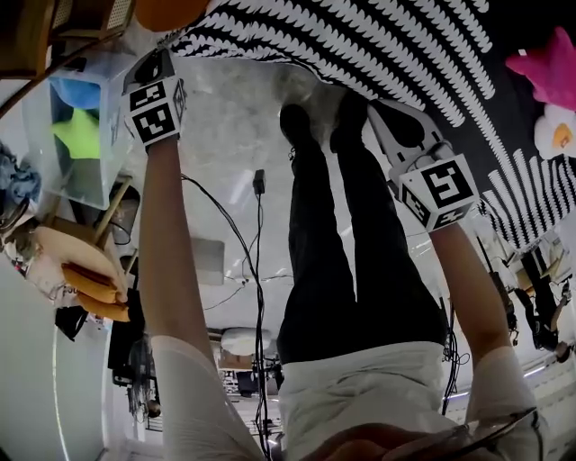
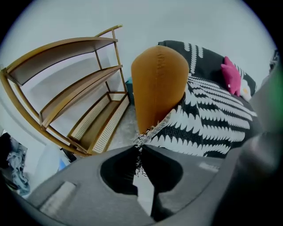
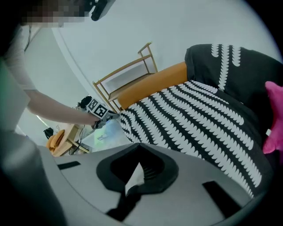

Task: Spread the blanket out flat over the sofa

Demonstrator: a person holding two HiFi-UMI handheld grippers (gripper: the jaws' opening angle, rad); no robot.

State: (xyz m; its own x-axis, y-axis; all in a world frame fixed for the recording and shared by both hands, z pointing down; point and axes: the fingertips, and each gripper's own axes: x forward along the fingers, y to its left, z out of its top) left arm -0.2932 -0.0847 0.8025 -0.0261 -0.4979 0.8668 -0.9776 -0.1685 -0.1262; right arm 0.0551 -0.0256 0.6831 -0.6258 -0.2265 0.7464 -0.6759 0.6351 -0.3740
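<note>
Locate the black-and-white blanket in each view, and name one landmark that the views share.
Head view: blanket spans the top, beyond the person's feet.
Left gripper view: blanket right of centre, fringed corner in the jaws of the left gripper.
Right gripper view: blanket fills centre and right.
Shared landmark: the orange sofa arm.

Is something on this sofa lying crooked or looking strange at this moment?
Yes. The blanket is not fully laid out: its fringed corner is pinched in the left claw, off the sofa, and the orange armrest beside it is bare.
</note>
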